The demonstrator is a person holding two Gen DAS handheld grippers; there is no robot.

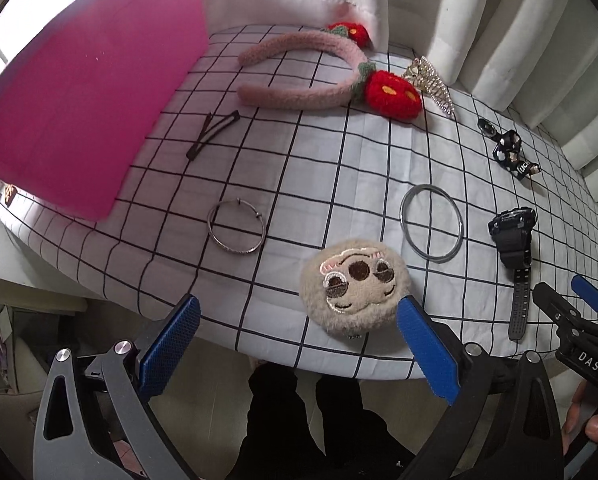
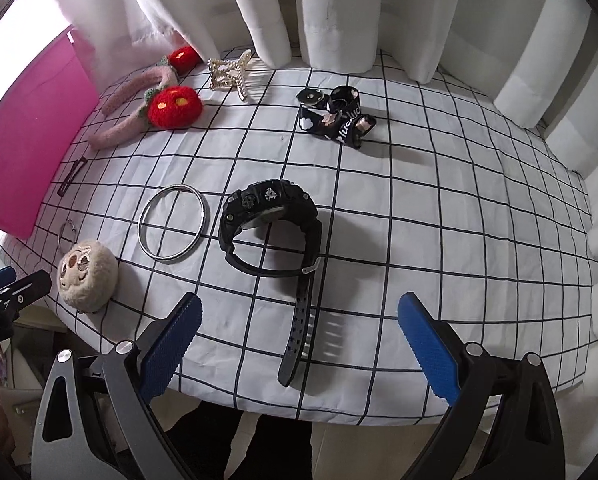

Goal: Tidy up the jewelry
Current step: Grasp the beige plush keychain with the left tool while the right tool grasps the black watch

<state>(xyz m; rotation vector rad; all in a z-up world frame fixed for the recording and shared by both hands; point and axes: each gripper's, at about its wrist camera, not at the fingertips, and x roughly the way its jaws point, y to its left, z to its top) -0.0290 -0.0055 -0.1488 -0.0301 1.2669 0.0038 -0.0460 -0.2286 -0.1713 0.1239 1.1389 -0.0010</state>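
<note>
Black watch [image 2: 273,216] face only in right view; both grippers [image 1: 299,334] [image 2: 299,330] spread apart, empty.

Each gripper has two blue fingers with a fine cross-hatched grip face and a saw-toothed inner edge. On the left gripper [image 1: 299,344] the blue pads sit on arms, one grey and one black, each with triangular cut-outs and round silver screw heads at the joints. The right gripper [image 2: 299,344] is built the same way. Seen from the left camera, the right gripper's black body carries white letters "DAS". The person wears dark trousers [image 1: 299,420].
</note>
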